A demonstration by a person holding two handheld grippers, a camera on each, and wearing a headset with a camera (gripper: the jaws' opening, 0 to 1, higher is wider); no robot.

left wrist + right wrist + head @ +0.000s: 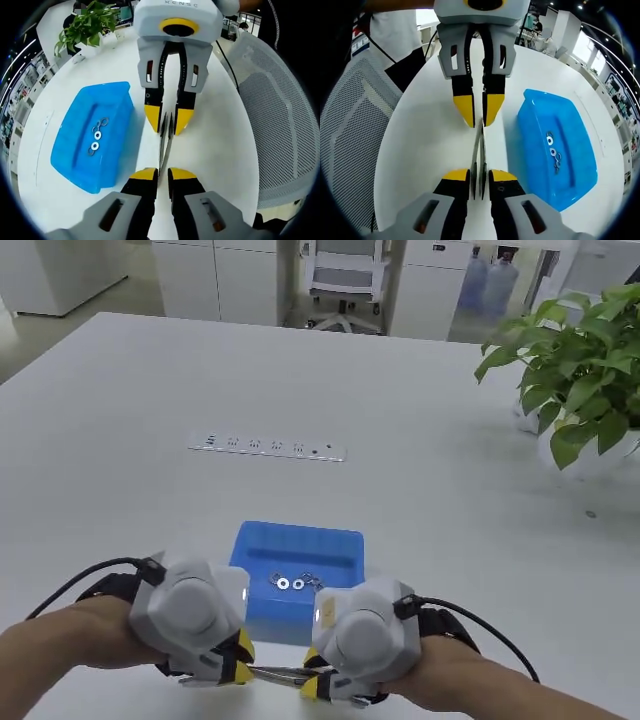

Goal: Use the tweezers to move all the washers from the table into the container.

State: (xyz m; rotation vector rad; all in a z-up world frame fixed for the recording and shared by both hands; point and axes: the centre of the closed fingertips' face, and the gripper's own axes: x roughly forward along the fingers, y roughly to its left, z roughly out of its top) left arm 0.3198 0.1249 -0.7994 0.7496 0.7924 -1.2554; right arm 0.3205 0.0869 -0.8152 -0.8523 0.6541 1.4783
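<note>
Tweezers (165, 140) span between left gripper (162, 173) and right gripper (479, 175), both pinching them. Prongs nearly together with slim gap, carrying no washer. Washers (96, 136) lie inside blue container (65, 150). Judgement: transfer looks finished or nearly so; remaining step is checking table (220, 150) for strays.
</note>
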